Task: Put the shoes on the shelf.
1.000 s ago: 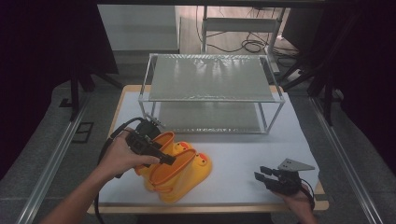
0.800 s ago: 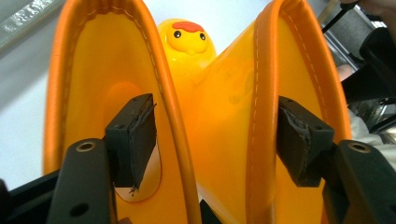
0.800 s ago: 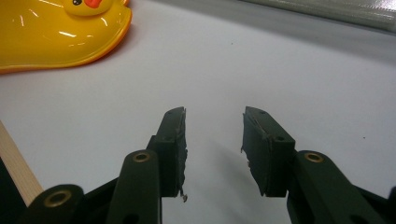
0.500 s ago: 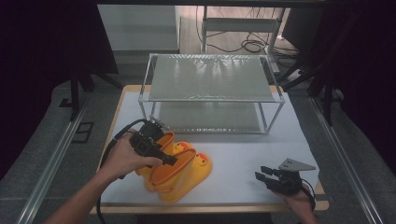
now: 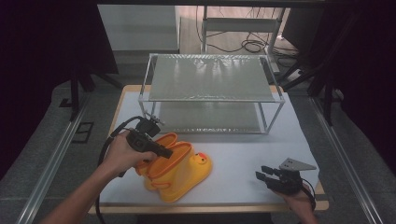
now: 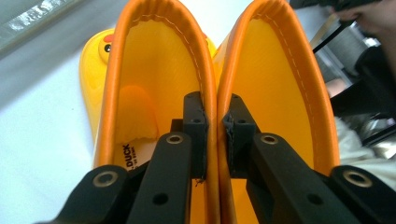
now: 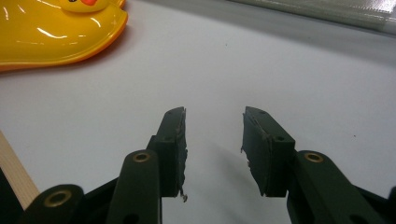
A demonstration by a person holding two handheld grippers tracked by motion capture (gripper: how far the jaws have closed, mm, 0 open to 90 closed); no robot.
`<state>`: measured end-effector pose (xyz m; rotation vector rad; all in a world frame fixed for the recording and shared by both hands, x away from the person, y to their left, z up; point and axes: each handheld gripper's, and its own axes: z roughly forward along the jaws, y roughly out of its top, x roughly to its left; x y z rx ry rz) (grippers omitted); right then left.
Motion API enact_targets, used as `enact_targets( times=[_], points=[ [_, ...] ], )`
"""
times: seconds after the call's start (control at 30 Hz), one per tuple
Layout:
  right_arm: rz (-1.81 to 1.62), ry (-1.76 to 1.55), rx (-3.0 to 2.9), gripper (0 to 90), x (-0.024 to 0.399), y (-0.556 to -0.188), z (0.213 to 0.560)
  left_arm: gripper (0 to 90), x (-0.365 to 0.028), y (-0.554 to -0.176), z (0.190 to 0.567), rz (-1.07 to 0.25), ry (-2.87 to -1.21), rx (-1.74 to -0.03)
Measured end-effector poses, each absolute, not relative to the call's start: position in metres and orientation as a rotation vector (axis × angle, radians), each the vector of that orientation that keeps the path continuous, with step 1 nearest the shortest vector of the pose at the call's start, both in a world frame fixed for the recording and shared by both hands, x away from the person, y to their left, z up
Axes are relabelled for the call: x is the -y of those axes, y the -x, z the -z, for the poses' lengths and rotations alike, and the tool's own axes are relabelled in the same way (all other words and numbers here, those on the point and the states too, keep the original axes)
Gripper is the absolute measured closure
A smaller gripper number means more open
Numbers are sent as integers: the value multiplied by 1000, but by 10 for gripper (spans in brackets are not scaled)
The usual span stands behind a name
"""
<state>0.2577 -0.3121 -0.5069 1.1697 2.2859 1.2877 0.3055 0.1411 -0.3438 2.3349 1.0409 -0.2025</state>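
A pair of yellow duck rain boots (image 5: 184, 173) lies on its side on the white table (image 5: 280, 140), toes pointing right. In the left gripper view one boot's orange-trimmed cuff (image 6: 154, 70) and the other boot's cuff (image 6: 280, 70) press together. My left gripper (image 6: 215, 112) is shut on those two adjoining rims, one jaw inside each boot. From above, the left gripper (image 5: 164, 151) sits at the boots' open tops. My right gripper (image 5: 262, 175) rests near the table's front right corner, open, with nothing between its jaws (image 7: 212, 135). A boot toe (image 7: 56, 28) lies off to its left.
A two-tier metal wire rack (image 5: 212, 77) stands across the back of the table, its lower shelf (image 5: 210, 116) just behind the boots. The wooden table edge (image 7: 14, 177) runs close to the right gripper. Cables lie on the floor beyond the table.
My left gripper has edged slightly right along the boots' cuffs. The boots and the right gripper have stayed in place.
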Motion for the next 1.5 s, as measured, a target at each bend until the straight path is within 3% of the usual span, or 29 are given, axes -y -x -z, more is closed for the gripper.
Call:
enact_targets(
  times=[0.37, 1.07, 1.5],
  points=[
    [-1286, -1178, -2281, 589, 314, -259, 508, 824, -132, -315, 327, 241, -2284, -999],
    [-1294, -1210, -2262, 594, 322, -259, 508, 824, -66, -329, 234, 225, -2250, -815],
    [-1291, -1226, -2254, 595, 327, -260, 509, 824, -37, -347, 200, 216, -2258, -792]
  ],
)
